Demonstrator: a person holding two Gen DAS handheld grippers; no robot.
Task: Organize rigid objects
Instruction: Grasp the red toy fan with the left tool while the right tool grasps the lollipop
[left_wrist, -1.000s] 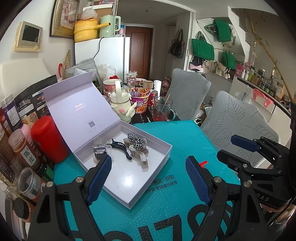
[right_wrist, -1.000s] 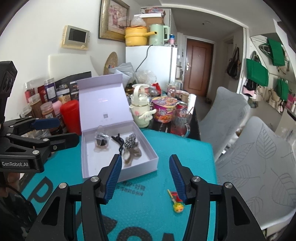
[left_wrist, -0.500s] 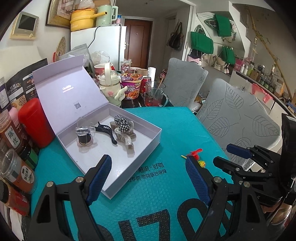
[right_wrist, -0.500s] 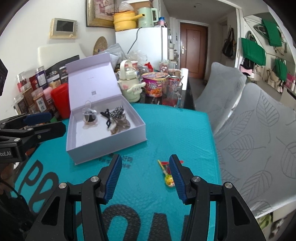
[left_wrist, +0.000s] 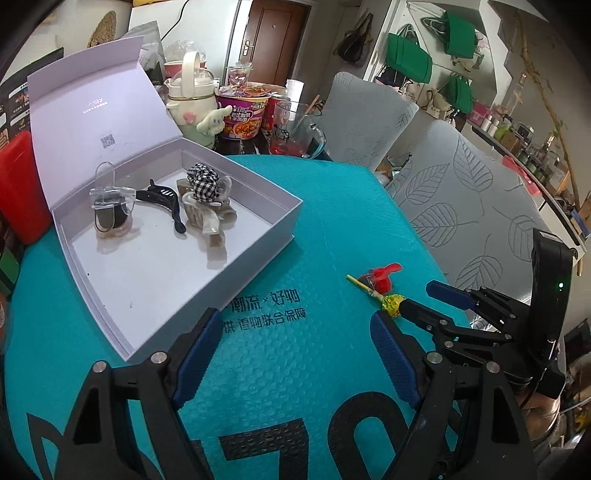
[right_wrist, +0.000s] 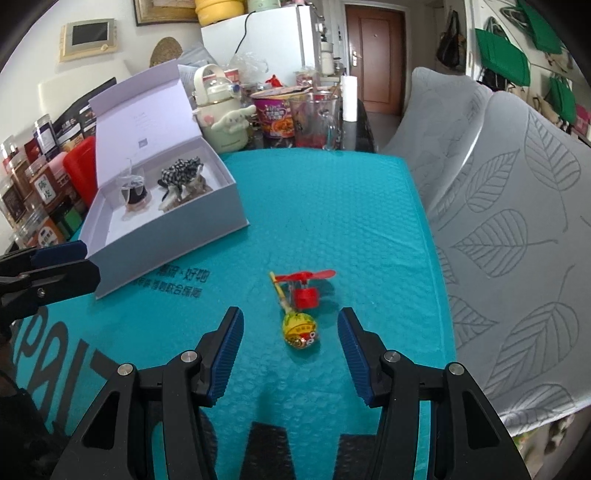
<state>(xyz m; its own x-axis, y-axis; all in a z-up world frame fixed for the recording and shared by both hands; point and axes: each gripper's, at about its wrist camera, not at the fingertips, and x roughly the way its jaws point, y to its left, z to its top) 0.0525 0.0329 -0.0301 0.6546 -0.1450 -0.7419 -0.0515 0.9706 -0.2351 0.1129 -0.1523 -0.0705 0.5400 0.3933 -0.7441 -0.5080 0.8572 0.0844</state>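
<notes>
A yellow lollipop (right_wrist: 299, 328) and a small red propeller toy (right_wrist: 305, 291) lie on the teal mat, just ahead of my open right gripper (right_wrist: 291, 345), between its fingers' lines. Both show in the left wrist view: the lollipop (left_wrist: 392, 303) and the toy (left_wrist: 382, 277). An open lavender box (left_wrist: 284, 218) holds a clear clip (left_wrist: 110, 206), a black clip (left_wrist: 166, 201) and a checked-bow clip (left_wrist: 203, 188). The box also shows in the right wrist view (right_wrist: 177, 236). My left gripper (left_wrist: 295, 354) is open and empty, near the box's front corner.
A teal bubble mat (right_wrist: 332, 206) covers the table. Spice jars and a red canister (right_wrist: 79, 170) stand to the left. A cream pot (right_wrist: 221, 110), noodle cup (right_wrist: 277, 114) and glass mug (right_wrist: 317, 122) stand behind. Leaf-patterned chairs (right_wrist: 517, 206) stand to the right.
Both grippers have drawn back and tilted down towards the mat. My right gripper has come close to the lollipop and red toy, which now lie just ahead of its fingers.
</notes>
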